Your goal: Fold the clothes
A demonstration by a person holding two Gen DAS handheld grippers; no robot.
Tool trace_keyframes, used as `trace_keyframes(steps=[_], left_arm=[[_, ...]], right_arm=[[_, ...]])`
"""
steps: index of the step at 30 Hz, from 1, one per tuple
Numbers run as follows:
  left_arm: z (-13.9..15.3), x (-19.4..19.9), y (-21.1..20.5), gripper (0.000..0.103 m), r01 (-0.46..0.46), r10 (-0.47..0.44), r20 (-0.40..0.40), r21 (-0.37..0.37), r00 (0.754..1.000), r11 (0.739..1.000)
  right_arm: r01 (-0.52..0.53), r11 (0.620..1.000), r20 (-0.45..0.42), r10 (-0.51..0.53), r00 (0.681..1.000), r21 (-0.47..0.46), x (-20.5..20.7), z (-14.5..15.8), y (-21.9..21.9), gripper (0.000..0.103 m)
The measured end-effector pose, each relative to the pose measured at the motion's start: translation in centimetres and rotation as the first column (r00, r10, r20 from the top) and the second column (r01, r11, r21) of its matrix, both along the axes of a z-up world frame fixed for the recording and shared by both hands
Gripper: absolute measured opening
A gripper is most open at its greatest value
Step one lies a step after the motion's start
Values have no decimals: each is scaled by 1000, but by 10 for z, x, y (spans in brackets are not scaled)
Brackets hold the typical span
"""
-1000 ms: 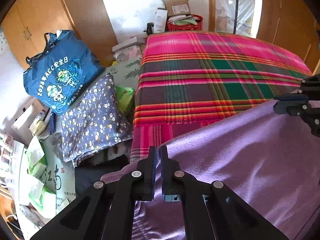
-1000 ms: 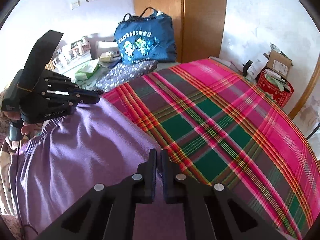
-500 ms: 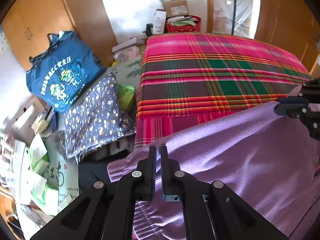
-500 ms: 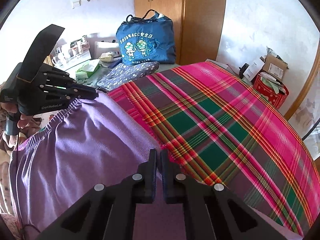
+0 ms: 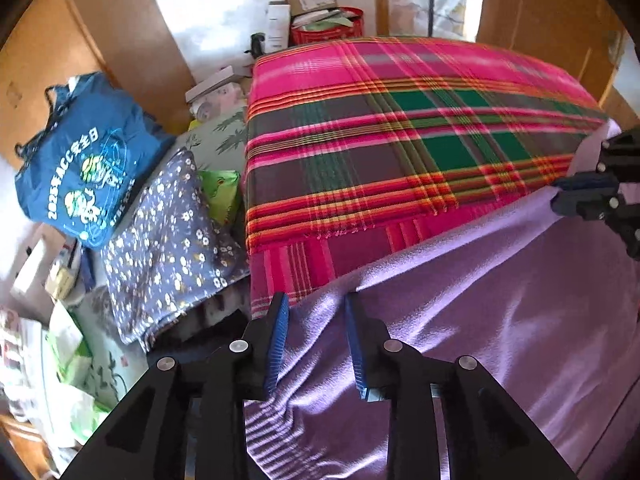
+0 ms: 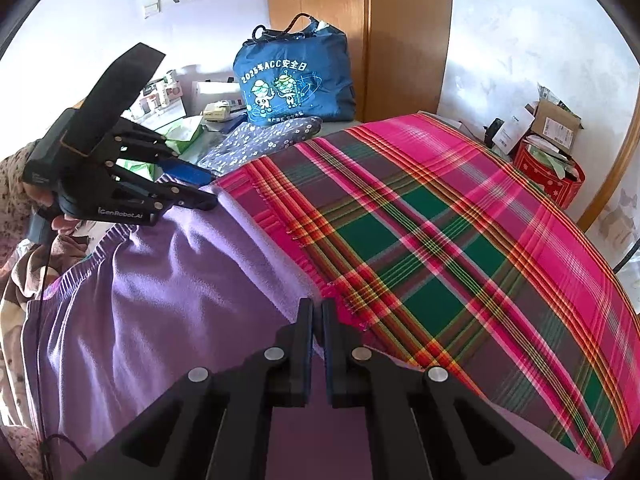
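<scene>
**Two handheld grippers at the edge of a purple garment on a plaid-covered bed**

The left gripper [image 5: 314, 332] has its fingers [image 5: 277, 340] parted and opening, blue ribbed pads facing each other. The purple garment [image 5: 500, 320] lies between them, and the pads do not appear to press on it. In the right wrist view this same gripper [image 6: 200, 188] sits at about 9 o'clock, gripped by a hand [image 6: 48, 208] whose sleeve is patterned, its tips at the garment's far corner.

The right gripper [image 6: 316, 320] has its fingers [image 6: 306, 340] closed almost together, with only a thin slit between them. They sit at the garment's edge; whether fabric is pinched in that slit cannot be told. In the left wrist view it enters at 3 o'clock [image 5: 576, 196], its tips meeting the garment's upper edge.

The garment is soft, fleecy and lilac, spread over the near side of the bed with gentle wrinkles. A gathered elastic hem [image 6: 92, 260] runs along its side at 9 o'clock in the right wrist view.

Beyond it, toward 12 o'clock, stretches a bright plaid blanket [image 5: 400, 140] in pink, green and orange. Off the bed at 10 o'clock lie a navy floral cloth [image 5: 168, 248] and a blue tote bag [image 5: 88, 160] printed with cartoon figures, in front of a wooden wardrobe [image 6: 340, 20].
</scene>
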State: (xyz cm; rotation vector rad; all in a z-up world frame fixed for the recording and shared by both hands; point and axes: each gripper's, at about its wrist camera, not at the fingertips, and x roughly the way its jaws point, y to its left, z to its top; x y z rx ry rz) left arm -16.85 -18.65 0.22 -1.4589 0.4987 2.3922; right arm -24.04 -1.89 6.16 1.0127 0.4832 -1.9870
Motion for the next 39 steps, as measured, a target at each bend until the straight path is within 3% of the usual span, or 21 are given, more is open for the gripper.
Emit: trace_keyframes(steps=[5,12,15,18,26,39], left_arm=[[-4,0,7,31,55,-56,-6,-58,998,997],[-5,-3,2,30,24,-23,17,-12,1000,1000],[-5,-5,1,11,18,-20,54,38,998,999],[-5,-4,3,9,12,-14,56,43,998,999],[5,9,6,5,-25,25,-8,43,1000,999],[59,62,9,5,-33,42,-137,71,990,997]], right_arm=[[-5,1000,6,5,1000,2,2,-1,0,5],[1,1000,17,-1,1000,-11,1,-2,3,5],[6,1000,16,-5,1000,-21,2,-1,4,5],[9,1000,11,-8,1000,-27,4,1,4,5],[22,999,-11,-23,1000,-45,14,11,9,5],[44,995,-63,-50,997,-94,62,46,29,5]])
